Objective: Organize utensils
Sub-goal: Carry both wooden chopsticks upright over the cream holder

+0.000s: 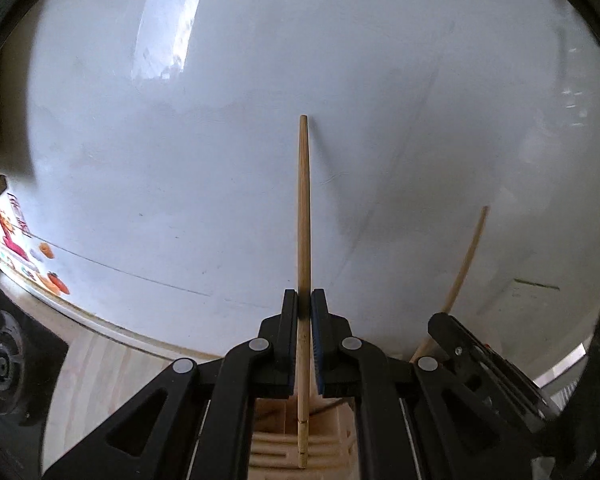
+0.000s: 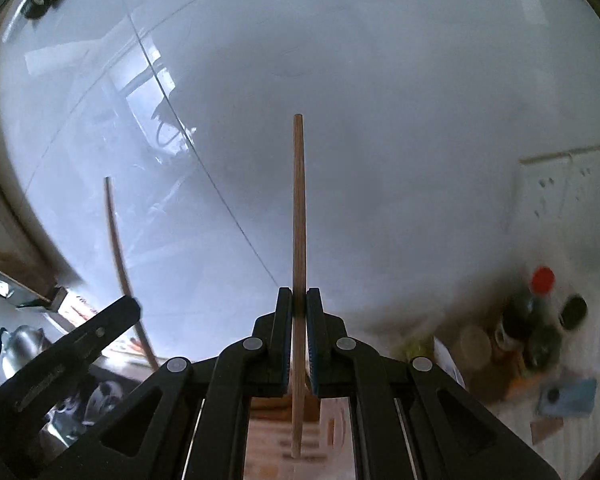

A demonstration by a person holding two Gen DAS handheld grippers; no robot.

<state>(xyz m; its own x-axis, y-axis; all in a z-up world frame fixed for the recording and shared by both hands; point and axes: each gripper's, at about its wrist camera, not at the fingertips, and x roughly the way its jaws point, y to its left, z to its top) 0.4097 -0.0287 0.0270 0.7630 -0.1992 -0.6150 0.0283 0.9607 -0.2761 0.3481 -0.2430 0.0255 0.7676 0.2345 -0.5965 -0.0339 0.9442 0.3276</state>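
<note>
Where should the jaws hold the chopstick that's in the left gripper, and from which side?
Low on the shaft, as now: the left gripper pinches the chopstick across its thin width near the thicker grooved end, jaws on either flat side, stick running straight out along them.

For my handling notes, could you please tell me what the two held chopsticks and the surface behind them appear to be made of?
Left chopstick: pale wood or bamboo, matte, faint grain. Right chopstick: similar, looks darker in dim light. White surface: glossy, mirrors a window; the material itself is unclear.
</note>
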